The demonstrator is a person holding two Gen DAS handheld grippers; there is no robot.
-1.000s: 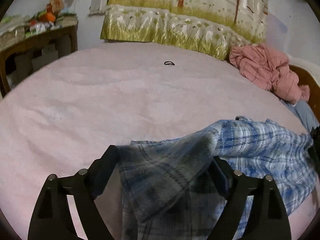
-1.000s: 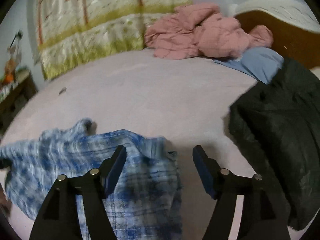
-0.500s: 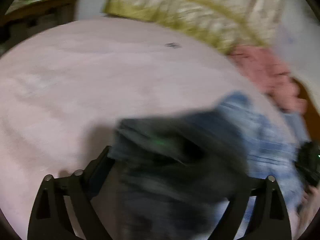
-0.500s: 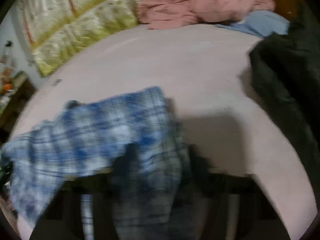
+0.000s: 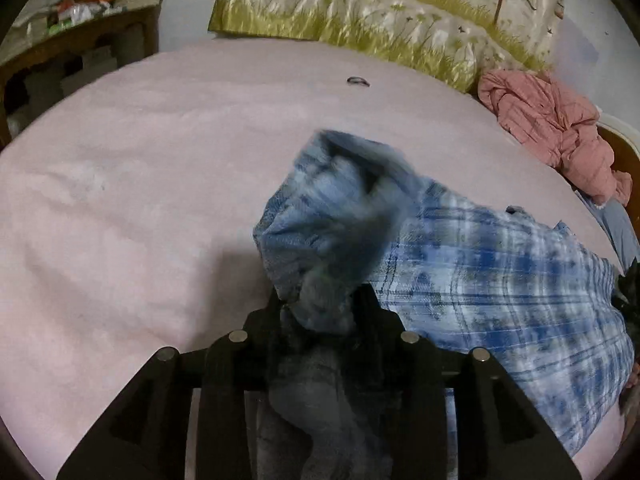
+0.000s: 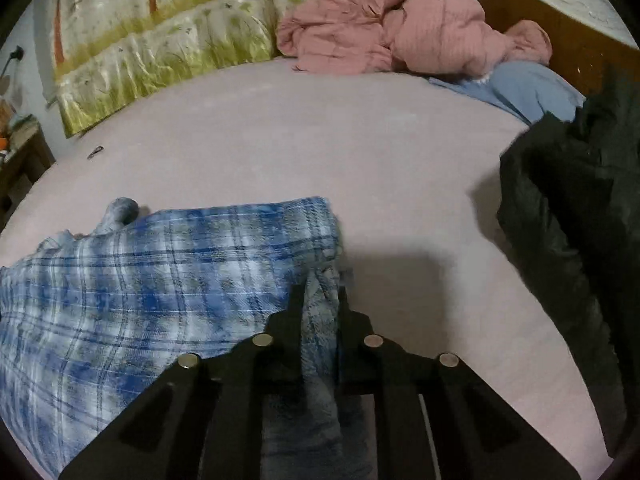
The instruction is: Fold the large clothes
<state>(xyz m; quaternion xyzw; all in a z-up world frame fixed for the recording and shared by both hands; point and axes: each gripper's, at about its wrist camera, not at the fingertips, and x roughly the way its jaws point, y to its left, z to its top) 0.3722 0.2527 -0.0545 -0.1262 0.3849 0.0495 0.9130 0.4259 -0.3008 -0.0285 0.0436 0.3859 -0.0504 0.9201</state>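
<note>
A blue and white plaid shirt [image 5: 500, 272] lies on the pink bed [image 5: 140, 200]. My left gripper [image 5: 322, 300] is shut on a bunched edge of the shirt, which rises in a blurred fold in front of the fingers. In the right wrist view the shirt [image 6: 140, 280] spreads to the left, and my right gripper [image 6: 322, 296] is shut on its right edge. The cloth hangs down between both pairs of fingers and hides the pads.
A pink crumpled garment [image 6: 400, 28] and a light blue one [image 6: 520, 88] lie by the headboard. A dark green garment [image 6: 568, 220] lies at the right. A floral quilt [image 5: 380, 12] lines the far side. A black hair tie [image 5: 358, 81] lies on the bed. A wooden side table [image 5: 80, 36] stands at the far left.
Both grippers were open around the shirt's edges one second ago. Both have closed on the cloth, and the left side of the shirt has been lifted and bunched.
</note>
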